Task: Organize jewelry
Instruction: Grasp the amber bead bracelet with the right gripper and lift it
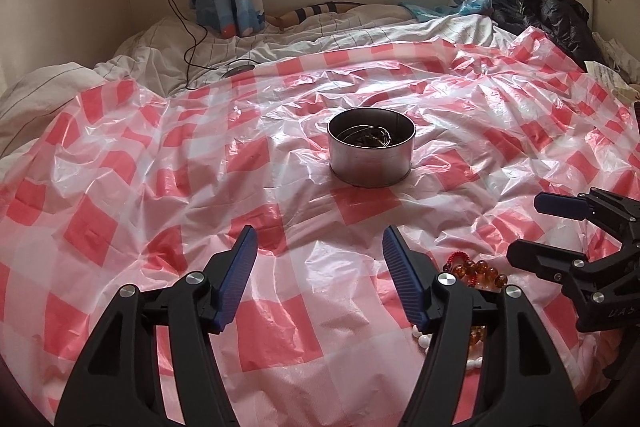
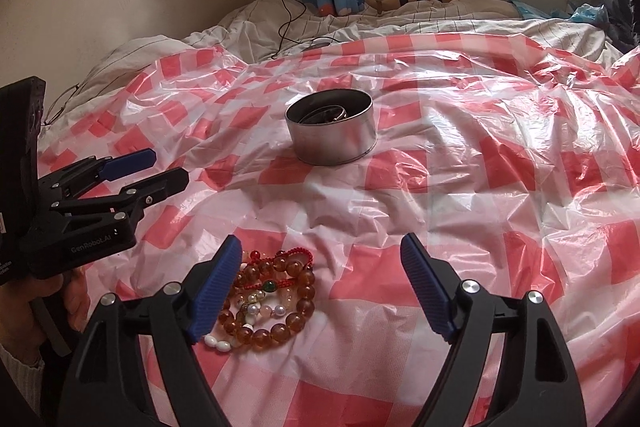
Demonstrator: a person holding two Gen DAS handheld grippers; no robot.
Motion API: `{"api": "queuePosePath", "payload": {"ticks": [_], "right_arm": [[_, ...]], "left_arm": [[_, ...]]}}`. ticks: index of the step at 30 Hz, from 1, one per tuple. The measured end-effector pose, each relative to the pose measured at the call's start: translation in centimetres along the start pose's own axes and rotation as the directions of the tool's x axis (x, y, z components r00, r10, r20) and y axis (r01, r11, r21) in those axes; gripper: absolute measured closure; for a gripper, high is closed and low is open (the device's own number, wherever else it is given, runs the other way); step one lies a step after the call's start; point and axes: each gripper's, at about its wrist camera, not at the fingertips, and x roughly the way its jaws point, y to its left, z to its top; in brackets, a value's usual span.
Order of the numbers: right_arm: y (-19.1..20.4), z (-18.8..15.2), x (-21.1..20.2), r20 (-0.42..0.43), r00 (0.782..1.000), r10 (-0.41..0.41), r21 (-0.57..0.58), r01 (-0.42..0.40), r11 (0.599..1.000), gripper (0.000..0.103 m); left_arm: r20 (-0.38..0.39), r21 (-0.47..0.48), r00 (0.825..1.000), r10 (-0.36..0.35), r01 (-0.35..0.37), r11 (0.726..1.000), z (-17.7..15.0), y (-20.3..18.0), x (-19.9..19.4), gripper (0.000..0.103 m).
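Both hand-held grippers, left (image 1: pixel 316 267) and right (image 2: pixel 320 275), released, empty. Bracelets (image 2: pixel 268 303) heaped on bed near tin (image 2: pixel 331 131), unsorted. Tin already holding bangles; heap remaining.

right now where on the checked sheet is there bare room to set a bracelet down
Free: the checked sheet right of the tin, and the stretch between tin and bracelet pile. Crowded: the near left, where the pile lies by the left claw and right claw.
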Motion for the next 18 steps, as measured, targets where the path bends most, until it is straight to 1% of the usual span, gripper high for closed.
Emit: {"api": "queuePosePath", "payload": {"ticks": [5,12,15,18], "right_arm": [[0.4,-0.4,0.7,-0.025,1.000,-0.009,-0.026,0.008,1.000,0.025],[1.3,-0.6,1.2,-0.039,0.998,-0.044,-0.083,0.041,0.996,0.025],[1.5,-0.8,1.5,-0.050,0.997,-0.054,-0.096,0.049,0.994,0.025],[1.5,-0.9,1.6,-0.057,0.997,-0.045,-0.103,0.039,0.994,0.025]], "left_arm": [[0.005,0.010,1.000,0.000,0.000,1.000,0.1,-0.3,0.1,0.041],[0.011,0.026,1.000,-0.008,0.007,1.000,0.4,-0.7,0.2,0.038],[0.013,0.039,1.000,-0.007,0.007,0.999,0.3,-1.0,0.3,0.031],[0.016,0.047,1.000,-0.009,0.008,0.999,0.3,-1.1,0.3,0.029]]}}
